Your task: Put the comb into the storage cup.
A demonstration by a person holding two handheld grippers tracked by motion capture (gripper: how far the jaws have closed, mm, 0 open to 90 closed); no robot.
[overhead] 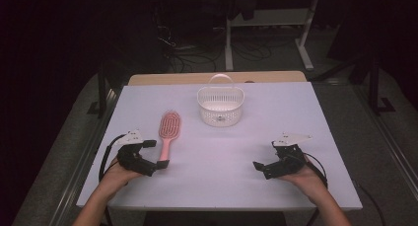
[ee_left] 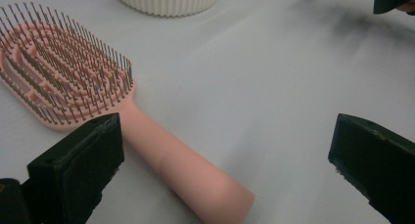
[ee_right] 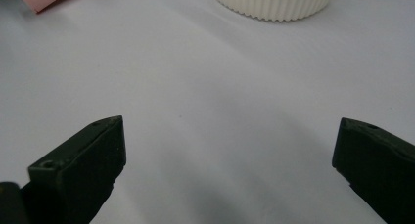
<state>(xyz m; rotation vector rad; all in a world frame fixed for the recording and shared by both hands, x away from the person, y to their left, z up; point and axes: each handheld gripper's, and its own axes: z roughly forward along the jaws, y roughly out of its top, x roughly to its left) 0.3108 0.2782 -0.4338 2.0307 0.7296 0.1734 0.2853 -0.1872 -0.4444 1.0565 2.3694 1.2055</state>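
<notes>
Reaching w/ left gripper [overhead: 156,154], jaws wide around the pink brush [overhead: 169,131] handle, not gripping yet. Brush lies on counter [overhead: 246,152], left of basket [overhead: 221,105]. Right gripper [overhead: 266,159] wide, empty. Pickup & placing remain.

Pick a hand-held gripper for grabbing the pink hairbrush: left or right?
Left. The left hand-held gripper sits open right at the hairbrush handle, which lies between its jaws in the left gripper view. The right hand-held gripper, also open, is well across the table.

Pink paddle hairbrush [overhead: 168,131] lies flat on the table's left side, bristles up, handle toward the person
</notes>
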